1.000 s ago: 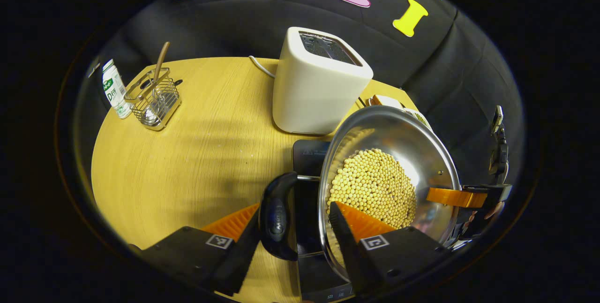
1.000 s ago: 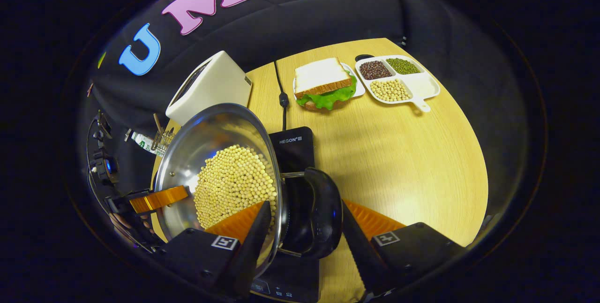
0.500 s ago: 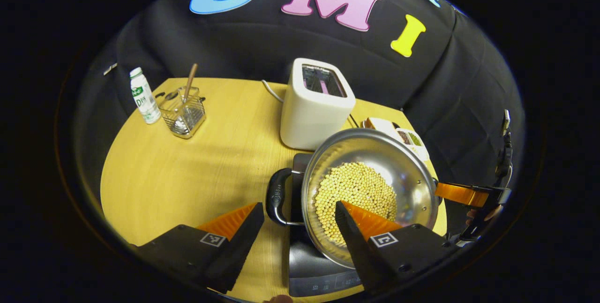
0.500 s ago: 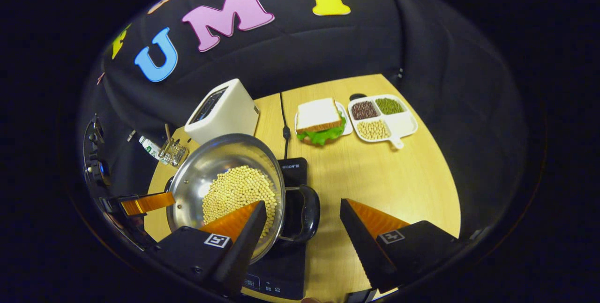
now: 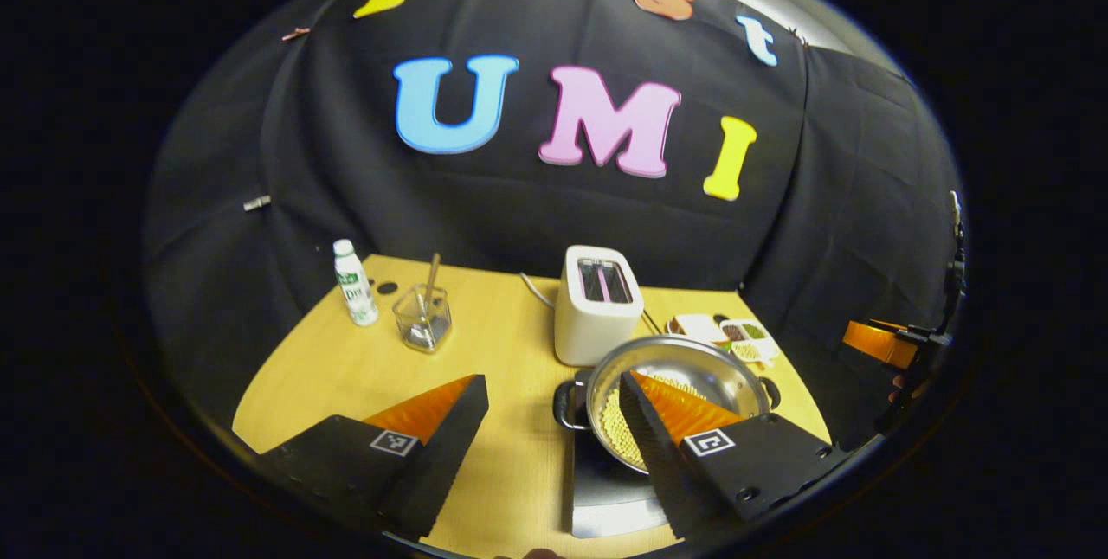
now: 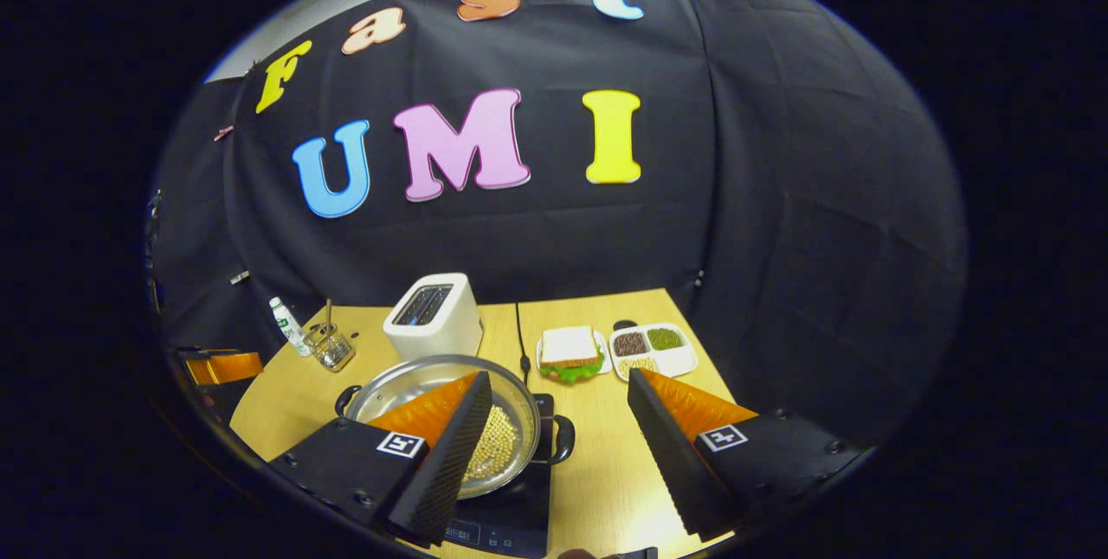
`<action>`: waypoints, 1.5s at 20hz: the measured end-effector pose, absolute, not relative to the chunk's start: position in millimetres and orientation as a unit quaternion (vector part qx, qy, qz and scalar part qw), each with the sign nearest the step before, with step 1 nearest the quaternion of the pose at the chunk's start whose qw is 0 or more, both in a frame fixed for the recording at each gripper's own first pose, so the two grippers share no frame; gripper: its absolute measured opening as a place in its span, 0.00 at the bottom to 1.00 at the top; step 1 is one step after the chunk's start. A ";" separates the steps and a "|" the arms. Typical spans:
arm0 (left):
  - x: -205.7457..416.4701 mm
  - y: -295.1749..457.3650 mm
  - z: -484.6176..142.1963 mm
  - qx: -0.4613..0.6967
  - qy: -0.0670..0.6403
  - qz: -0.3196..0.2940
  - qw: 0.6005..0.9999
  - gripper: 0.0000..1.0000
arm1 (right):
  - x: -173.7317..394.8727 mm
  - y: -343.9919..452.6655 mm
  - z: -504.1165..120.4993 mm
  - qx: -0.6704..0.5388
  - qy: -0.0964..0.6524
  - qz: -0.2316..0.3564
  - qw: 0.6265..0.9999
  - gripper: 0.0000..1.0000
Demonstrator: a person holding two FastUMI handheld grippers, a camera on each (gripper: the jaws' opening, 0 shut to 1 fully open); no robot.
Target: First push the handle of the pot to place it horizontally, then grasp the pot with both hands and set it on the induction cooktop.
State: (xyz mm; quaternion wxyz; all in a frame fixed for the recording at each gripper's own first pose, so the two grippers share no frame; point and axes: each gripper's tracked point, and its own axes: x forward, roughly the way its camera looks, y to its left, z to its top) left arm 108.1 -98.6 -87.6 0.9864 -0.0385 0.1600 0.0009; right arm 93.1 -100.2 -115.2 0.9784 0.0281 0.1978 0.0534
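Observation:
The steel pot holds soybeans and rests on the black induction cooktop. Its two black handles stick out left and right. In the left gripper view, my left gripper is open and held back above the table, touching nothing. My right gripper hangs off the table's right end. In the right gripper view, the pot sits on the cooktop with one handle free. My right gripper is open and well clear of it. The left gripper shows at far left.
A white toaster stands just behind the pot. A small bottle and a utensil holder are at the table's back left. A sandwich plate and a sectioned dish of beans sit at the back right.
Both grippers have let go of the pot's handles and drawn back and up, away from the table. The pot now stands level on the cooktop.

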 end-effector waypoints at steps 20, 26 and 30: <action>-74.5 -33.5 35.0 0.030 -0.025 0.044 0.998 0.95 | -51.1 -95.7 26.3 0.007 0.017 0.000 1.000 0.98; -78.6 -15.2 15.3 0.007 -0.013 0.069 0.998 0.95 | -57.2 -75.6 17.3 -0.006 0.023 0.012 1.000 0.98; -73.9 -6.6 7.8 0.002 -0.008 0.074 0.997 0.95 | -57.4 -70.0 14.8 -0.009 0.025 0.013 1.000 0.98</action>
